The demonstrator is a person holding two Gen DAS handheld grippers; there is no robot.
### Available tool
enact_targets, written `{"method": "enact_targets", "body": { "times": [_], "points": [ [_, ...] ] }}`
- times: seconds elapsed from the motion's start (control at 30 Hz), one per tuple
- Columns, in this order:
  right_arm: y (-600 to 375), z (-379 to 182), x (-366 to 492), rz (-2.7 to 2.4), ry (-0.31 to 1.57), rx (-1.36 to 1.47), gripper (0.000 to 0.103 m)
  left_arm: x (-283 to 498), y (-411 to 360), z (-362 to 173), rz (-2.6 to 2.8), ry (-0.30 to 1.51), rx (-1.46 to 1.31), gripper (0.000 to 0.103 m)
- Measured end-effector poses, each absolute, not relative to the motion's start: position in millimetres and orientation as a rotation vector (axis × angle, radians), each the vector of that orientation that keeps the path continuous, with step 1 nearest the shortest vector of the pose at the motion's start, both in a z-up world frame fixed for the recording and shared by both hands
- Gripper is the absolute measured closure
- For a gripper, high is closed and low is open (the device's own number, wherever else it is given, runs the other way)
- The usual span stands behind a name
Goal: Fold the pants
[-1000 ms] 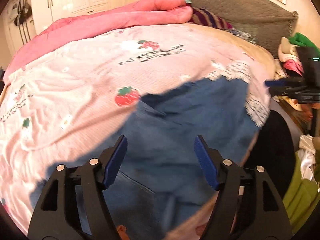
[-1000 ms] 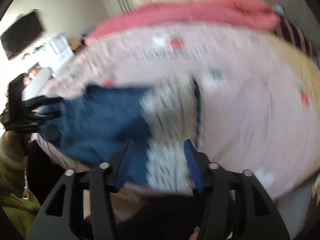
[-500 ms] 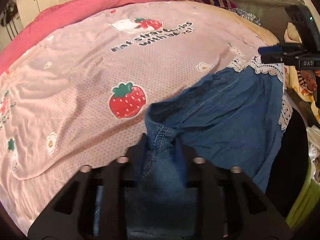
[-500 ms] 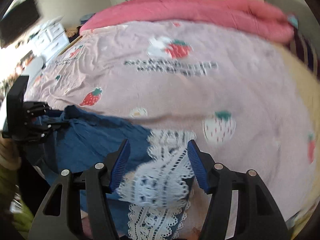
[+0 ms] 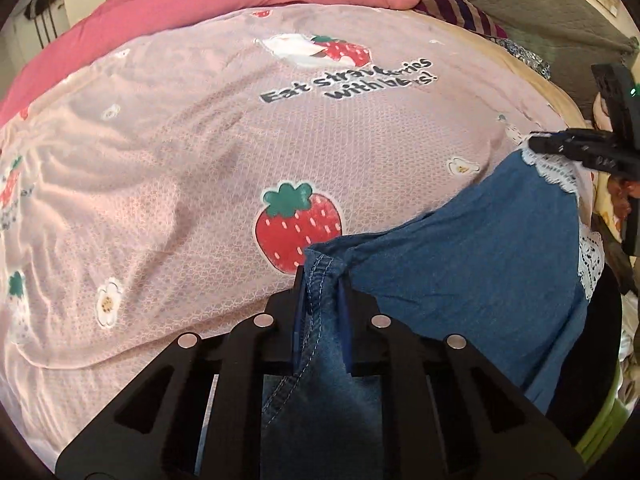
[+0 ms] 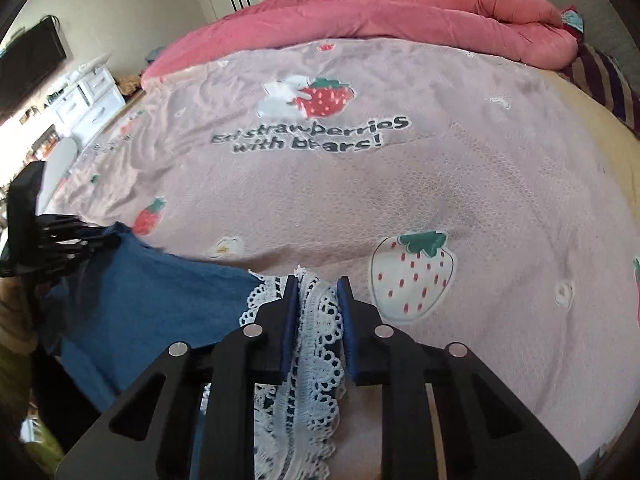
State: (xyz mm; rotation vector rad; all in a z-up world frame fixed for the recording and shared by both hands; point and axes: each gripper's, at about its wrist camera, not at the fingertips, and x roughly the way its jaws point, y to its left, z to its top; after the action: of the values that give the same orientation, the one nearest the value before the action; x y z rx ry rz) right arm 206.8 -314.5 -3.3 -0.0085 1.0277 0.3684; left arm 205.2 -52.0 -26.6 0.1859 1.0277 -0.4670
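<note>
Bedroom scene, work surface is a bed under a pink strawberry-print sheet [image 5: 168, 184].

Left gripper [image 5: 322, 280]: jaws closing, already pinching a stitched denim edge of the pants [image 5: 472, 264]; fabric bunches up between the blue pads. From there the denim spans toward the lower right and hangs over the bed's near edge.

Right gripper [image 6: 318, 286]: jaws closing on the white lace trim [image 6: 320, 344] of the same pants; lace sits between the pads and the pads press on it. In the left wrist view it shows at the far right, on the lace hem.

Pants lie at the near edge of the sheet, held up at both ends.

Further out: rolled pink duvet [image 6: 360, 12] along the far side, white cabinets [image 6: 90, 96] beyond. No containers readable.
</note>
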Motion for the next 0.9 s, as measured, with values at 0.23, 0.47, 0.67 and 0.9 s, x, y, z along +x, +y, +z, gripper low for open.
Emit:
{"method": "enact_targets", "body": {
  "times": [0.23,0.47,0.67,0.9],
  "points": [
    [-338,19,180,0.336,0.932,0.076,0.047,202,-45,-22,-0.453,0.991,0.159,0.085],
    [-335,33,87,0.44,0.939,0.01,0.036,148,-3,20,-0.409,0.847,0.087,0.04],
    [-319,4,47,0.409,1.021,-0.048,0.037,69,37,25,-0.291,0.814,0.026,0.033],
    [-316,-1,55,0.448,1.057,-0.022,0.093,38,50,5,-0.253,0.87,-0.024,0.033]
  ]
}}
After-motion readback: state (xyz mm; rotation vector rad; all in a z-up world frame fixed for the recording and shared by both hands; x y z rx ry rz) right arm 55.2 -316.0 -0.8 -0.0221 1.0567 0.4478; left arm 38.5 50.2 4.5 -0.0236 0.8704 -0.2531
